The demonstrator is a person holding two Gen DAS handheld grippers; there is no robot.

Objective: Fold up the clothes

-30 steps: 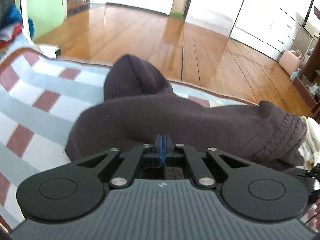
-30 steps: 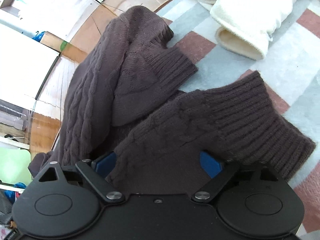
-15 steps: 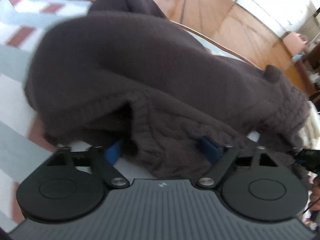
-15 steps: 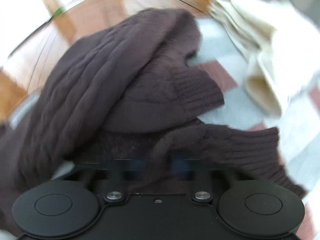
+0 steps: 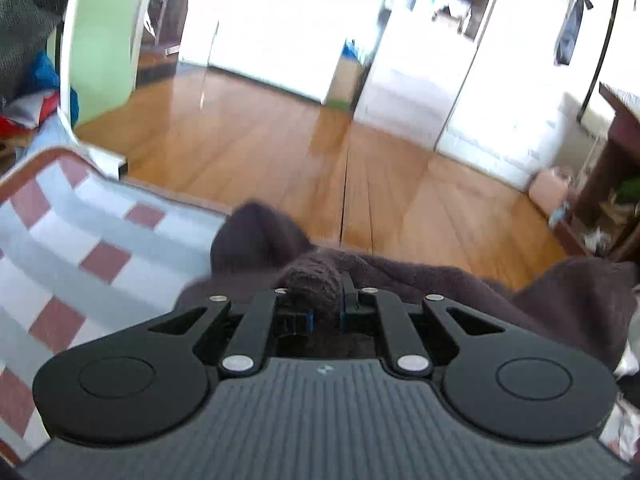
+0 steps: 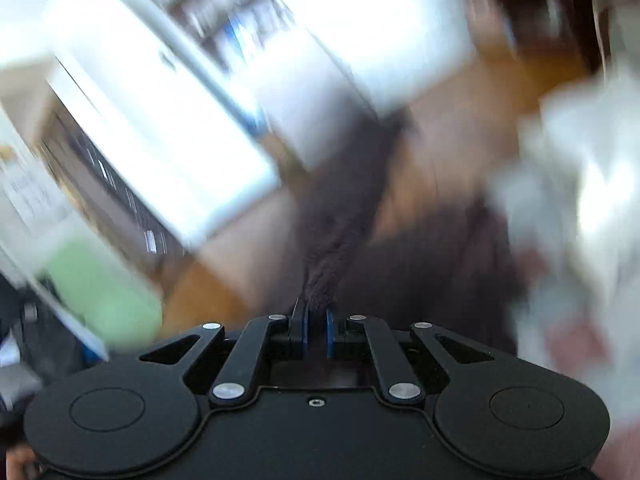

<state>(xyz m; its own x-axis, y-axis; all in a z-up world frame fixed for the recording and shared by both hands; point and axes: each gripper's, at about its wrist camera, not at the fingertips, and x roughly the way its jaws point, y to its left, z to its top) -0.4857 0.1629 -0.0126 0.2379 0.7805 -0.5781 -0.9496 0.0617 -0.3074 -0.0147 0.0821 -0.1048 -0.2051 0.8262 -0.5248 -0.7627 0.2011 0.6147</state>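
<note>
Left wrist view looks along the left gripper (image 5: 325, 312), whose blue-padded jaws are closing on a bunched knob of dark brown knitted sweater (image 5: 440, 284); the pads press the wool from both sides, so the fabric is pinched and not merely lying between them. The rest of the sweater spreads to the right and far side of that pinch, slumped over the far edge of a checked blanket (image 5: 92, 248) in pale blue, white and brick red, with a wooden floor (image 5: 280, 152) beyond it and white cupboards at the far wall. In the right wrist view, which is heavily smeared by motion, the right gripper (image 6: 315, 330) has its jaws drawn together on a narrow rope of the same sweater (image 6: 344, 220), which runs away from the pads towards the far part of the scene. A pale, cream-coloured garment (image 6: 580, 184) shows as a blur at the right. Gripping the sweater at two separate points looks meant to lift and stretch it between the hands, so it hangs flat enough to be laid out on the blanket for folding. Judging by how crumpled it lies, the fold itself has not begun. Thick cable knit is heavy and stretchy, so a small pinch could slip or drag the blanket.
</note>
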